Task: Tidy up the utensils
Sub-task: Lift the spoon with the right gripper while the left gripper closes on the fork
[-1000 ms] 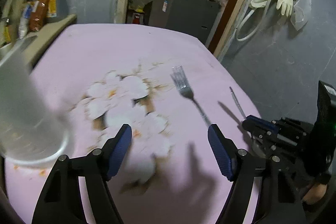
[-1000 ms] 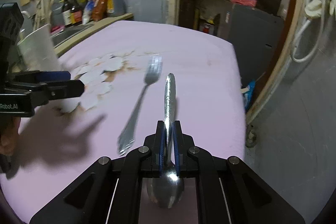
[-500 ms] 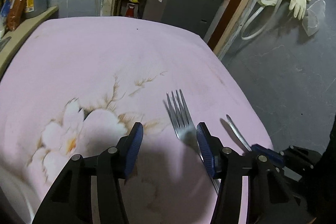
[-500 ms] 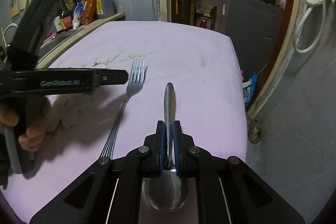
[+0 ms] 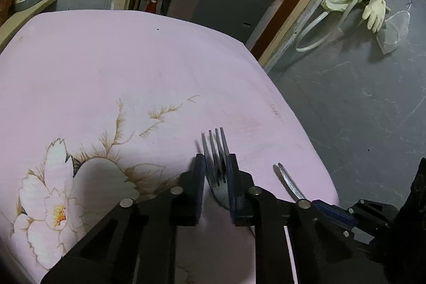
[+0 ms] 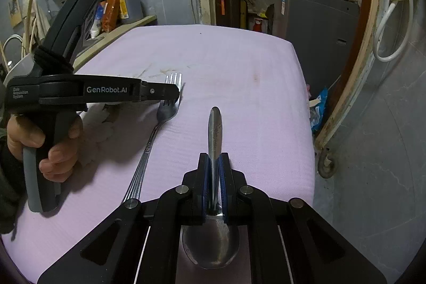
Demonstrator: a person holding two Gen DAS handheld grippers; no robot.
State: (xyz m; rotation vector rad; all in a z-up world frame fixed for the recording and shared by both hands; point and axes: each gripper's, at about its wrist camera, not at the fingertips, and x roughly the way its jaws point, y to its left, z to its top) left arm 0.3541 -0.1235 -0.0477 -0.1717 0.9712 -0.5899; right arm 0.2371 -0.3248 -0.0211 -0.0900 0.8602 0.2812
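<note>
A steel fork (image 5: 215, 148) lies on the pink cloth-covered table (image 5: 133, 65), tines pointing away. My left gripper (image 5: 215, 167) is down over the fork's head, and its jaws are closing with the pads against the sides of the head. From the right wrist view, the left gripper (image 6: 175, 92) reaches in from the left, and the fork (image 6: 149, 145) trails its handle toward me. My right gripper (image 6: 215, 164) is shut on a spoon (image 6: 215, 129), handle forward, bowl back under the camera. That spoon handle (image 5: 289, 181) shows at the lower right.
A white flower print (image 5: 61, 193) covers the cloth at the left. The table's right edge (image 6: 306, 124) drops to grey floor. A grey cabinet (image 6: 319, 25) stands behind the table, bottles (image 6: 125, 4) on a counter at the back left. A hand (image 6: 53, 151) holds the left gripper's grip.
My left gripper has moved right across the flower print to the fork, and its jaws have narrowed around the fork's head. The right gripper has kept the spoon almost still.
</note>
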